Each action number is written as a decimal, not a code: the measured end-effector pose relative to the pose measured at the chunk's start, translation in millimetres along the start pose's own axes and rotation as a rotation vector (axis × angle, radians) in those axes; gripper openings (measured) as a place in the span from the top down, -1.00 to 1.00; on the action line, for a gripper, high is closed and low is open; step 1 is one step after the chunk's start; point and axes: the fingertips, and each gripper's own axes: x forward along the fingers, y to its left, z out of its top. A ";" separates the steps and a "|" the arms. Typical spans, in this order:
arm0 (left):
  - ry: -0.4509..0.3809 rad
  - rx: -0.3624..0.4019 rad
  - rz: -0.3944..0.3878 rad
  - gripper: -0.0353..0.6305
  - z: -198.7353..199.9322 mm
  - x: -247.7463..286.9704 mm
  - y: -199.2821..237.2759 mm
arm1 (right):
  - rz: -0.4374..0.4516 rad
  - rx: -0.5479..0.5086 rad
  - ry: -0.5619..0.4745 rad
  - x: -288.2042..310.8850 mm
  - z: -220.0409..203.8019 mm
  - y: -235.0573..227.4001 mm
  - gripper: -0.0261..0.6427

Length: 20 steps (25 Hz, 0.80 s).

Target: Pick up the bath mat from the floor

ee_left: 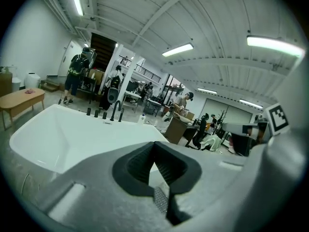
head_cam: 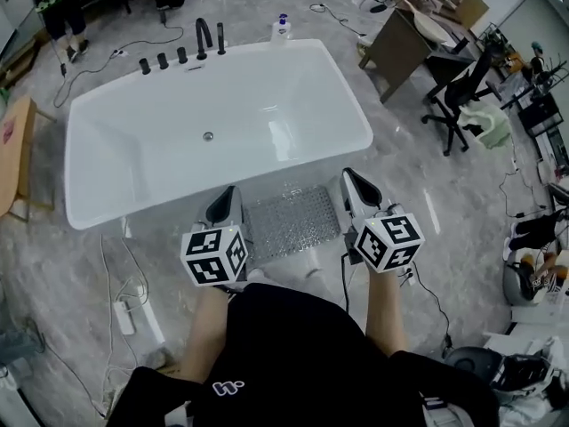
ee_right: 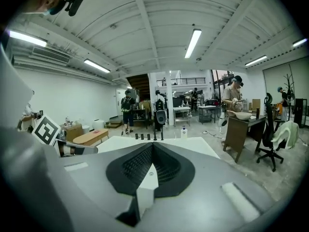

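I hold the left gripper and right gripper pressed together, empty, flanking the nubbly rectangular mat by the glossy white tub.

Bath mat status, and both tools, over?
Left tool and right tool shut, both empty. Bath mat flat on the floor in front of the bathtub, not yet touched. Nothing lying on it.

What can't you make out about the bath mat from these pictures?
Bath mat, head view: side edges run behind the left gripper and right gripper.
Both gripper views: aimed over the bathtub, mat below frame.
Bottle by the tub's far rim, head view: label too small.
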 end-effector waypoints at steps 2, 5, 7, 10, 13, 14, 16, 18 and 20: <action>0.021 -0.017 0.030 0.88 -13.5 6.6 -1.4 | 0.017 0.011 0.012 1.2 -9.0 -13.3 0.90; 0.068 -0.008 0.070 0.88 -35.5 14.6 -12.2 | 0.028 0.049 0.016 -4.6 -24.2 -41.8 0.90; 0.090 -0.001 0.103 0.88 -47.8 22.2 -23.2 | 0.043 0.075 0.024 -7.8 -34.1 -64.8 0.90; 0.119 -0.020 0.161 0.88 -69.3 42.5 -46.1 | 0.072 0.107 0.043 -9.2 -50.4 -107.3 0.90; 0.164 -0.037 0.196 0.88 -95.1 64.2 -80.2 | 0.136 0.108 0.069 -16.7 -70.8 -144.8 0.90; 0.172 -0.040 0.206 0.88 -99.3 71.7 -90.4 | 0.161 0.104 0.080 -16.0 -77.5 -155.2 0.90; 0.177 -0.052 0.232 0.88 -104.8 83.9 -106.4 | 0.200 0.110 0.115 -10.9 -93.1 -174.3 0.90; 0.177 -0.073 0.267 0.88 -110.9 90.7 -117.3 | 0.237 0.125 0.163 -8.6 -110.1 -188.1 0.90; 0.182 -0.098 0.302 0.88 -120.8 94.1 -125.0 | 0.289 0.118 0.204 -13.5 -123.0 -194.3 0.90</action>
